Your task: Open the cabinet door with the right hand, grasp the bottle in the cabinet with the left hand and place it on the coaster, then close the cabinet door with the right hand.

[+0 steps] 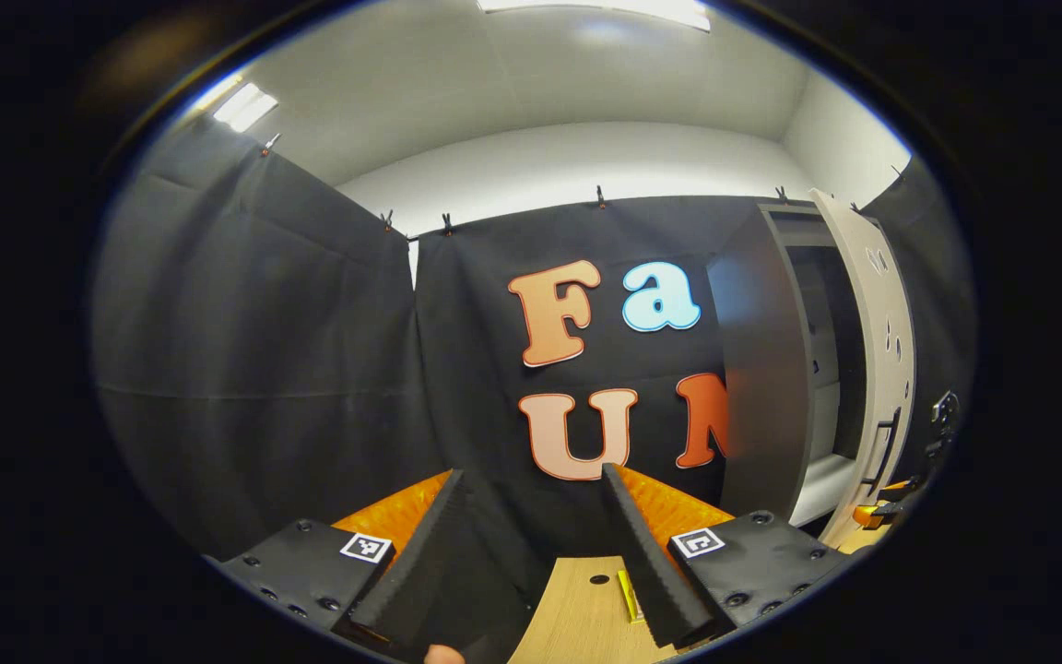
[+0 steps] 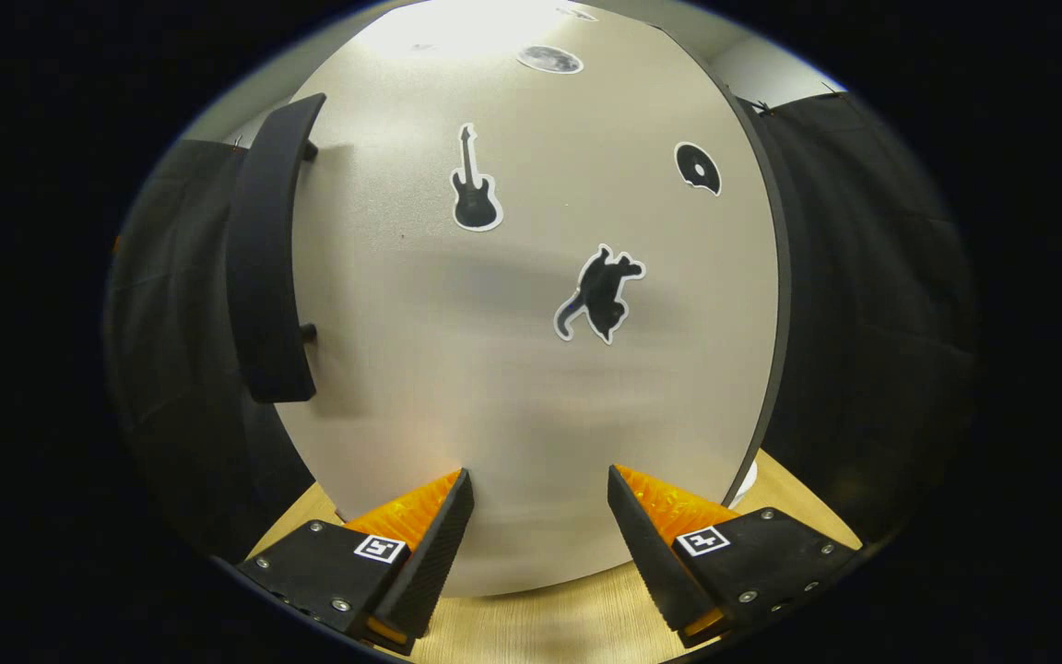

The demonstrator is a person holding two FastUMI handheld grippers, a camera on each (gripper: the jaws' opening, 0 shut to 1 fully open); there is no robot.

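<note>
Grey cabinet door (image 2: 531, 369) upright, ajar; handle (image 2: 264, 249) vertical.

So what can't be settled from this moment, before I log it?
- Cabinet interior, left gripper view: seen edge-on past the open door, shelves dark; bottle not discernible.
- Coaster: not identifiable; the table is cut off between the jaws.
- Right gripper view: door panel blocks what lies behind it; stickers slightly blurred.
</note>
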